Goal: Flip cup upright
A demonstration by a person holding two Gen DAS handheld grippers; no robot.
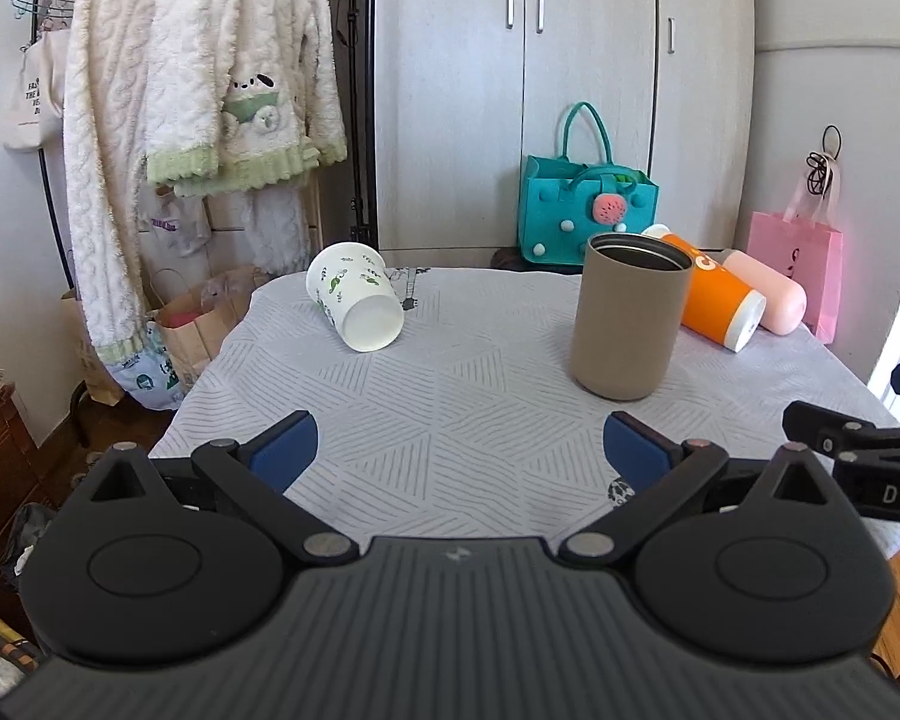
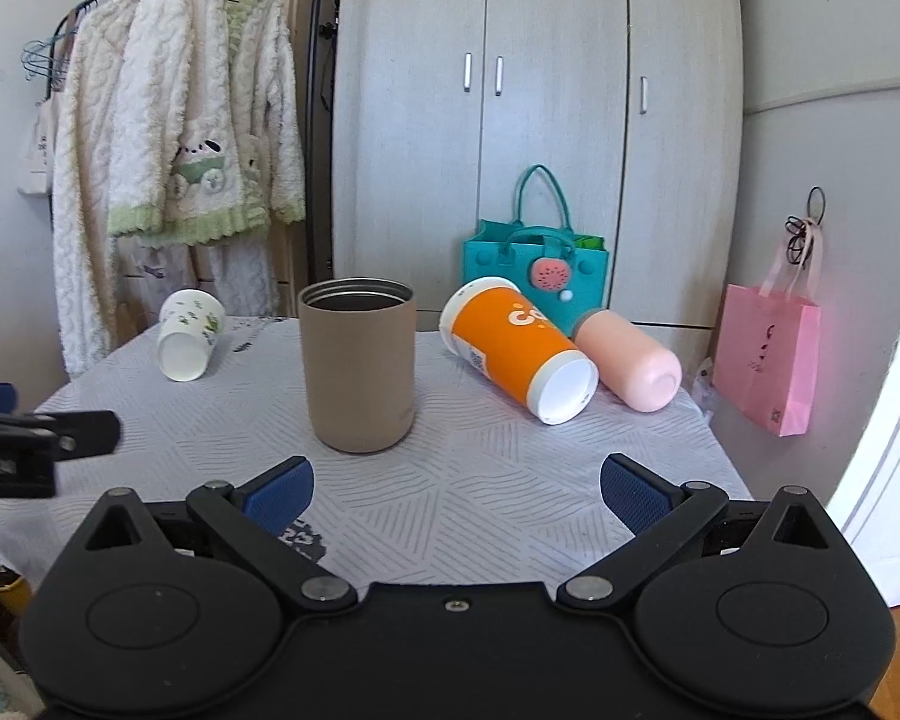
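Left wrist view: both grippers hang back at the near edge, fingers spread and empty; three cups lie tipped on the counter (image 1: 462,408).

White leaf-print cup (image 1: 355,297) lies on its side far left, base toward camera; orange cup (image 2: 519,357) and pink cup (image 2: 629,358) lie touching at far right. Tan tumbler (image 1: 629,315) already stands upright mid-counter. Left gripper (image 1: 461,450) faces open cloth; right gripper (image 2: 457,489) likewise, probably staged wide to straddle a cup body. Which cup comes next, cannot tell.
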